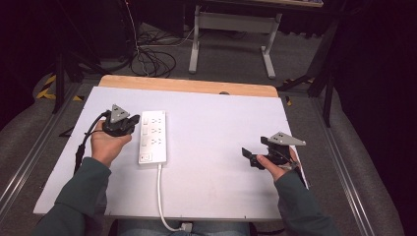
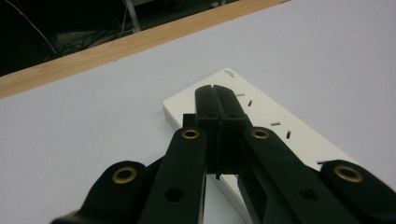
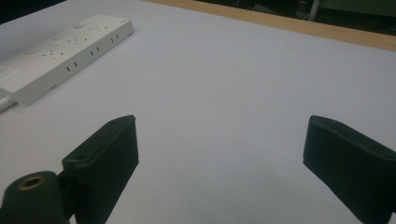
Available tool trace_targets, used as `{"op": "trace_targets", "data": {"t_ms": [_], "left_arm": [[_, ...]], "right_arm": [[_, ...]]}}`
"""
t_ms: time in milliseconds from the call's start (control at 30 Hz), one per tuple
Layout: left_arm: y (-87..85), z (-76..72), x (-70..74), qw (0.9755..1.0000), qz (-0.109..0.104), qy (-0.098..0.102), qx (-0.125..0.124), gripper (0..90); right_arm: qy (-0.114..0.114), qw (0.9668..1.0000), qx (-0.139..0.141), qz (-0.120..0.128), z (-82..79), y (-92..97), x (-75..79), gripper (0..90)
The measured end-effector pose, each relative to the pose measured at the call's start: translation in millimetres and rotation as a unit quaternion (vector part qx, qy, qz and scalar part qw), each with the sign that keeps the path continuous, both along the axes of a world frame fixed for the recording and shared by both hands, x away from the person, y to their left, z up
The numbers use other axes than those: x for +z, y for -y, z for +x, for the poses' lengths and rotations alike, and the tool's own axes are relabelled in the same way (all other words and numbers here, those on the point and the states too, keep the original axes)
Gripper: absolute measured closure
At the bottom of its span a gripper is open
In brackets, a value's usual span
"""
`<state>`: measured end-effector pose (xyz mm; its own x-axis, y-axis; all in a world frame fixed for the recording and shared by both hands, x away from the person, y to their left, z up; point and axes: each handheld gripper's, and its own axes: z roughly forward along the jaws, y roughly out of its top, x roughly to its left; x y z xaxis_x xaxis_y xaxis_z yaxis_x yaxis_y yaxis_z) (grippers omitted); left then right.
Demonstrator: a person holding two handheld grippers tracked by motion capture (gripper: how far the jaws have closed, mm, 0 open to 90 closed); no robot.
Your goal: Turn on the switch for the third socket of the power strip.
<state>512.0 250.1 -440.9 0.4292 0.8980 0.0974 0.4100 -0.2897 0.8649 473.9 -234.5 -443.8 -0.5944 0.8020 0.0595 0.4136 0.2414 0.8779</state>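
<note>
Judging by its moulded white casing, the power strip is taken to be rigid, fairly light and smooth enough to slide on the white table if pushed from one side. It lies lengthwise left of the middle, its white cable running off the near edge. At the far left, the left gripper is seen just beside the strip's long edge; in the left gripper view its jaws are pressed fully together with nothing between them, tips poised over the strip's top face. A hold across the narrow width, by the two long sides, is judged safest, and the cable's drag must be allowed for. At the right, the right gripper is held well apart from the strip, jaws spread wide and empty.
</note>
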Motion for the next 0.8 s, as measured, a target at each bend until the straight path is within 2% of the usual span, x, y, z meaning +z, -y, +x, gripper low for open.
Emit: {"op": "trace_targets", "data": {"t_ms": [533, 800], "left_arm": [[6.8, 20.9, -5.5, 0.9993, 0.024, -0.029, -0.003, 90.0], [8.7, 25.9, -9.7, 0.9986, 0.034, -0.041, -0.006, 90.0]], "right_arm": [[-0.005, 1.0000, 0.004, -0.004, 1.5, -2.6, -2.0, 10.8], [-0.006, 1.0000, 0.002, -0.001, 1.5, -1.5, -2.2, 10.8]]}}
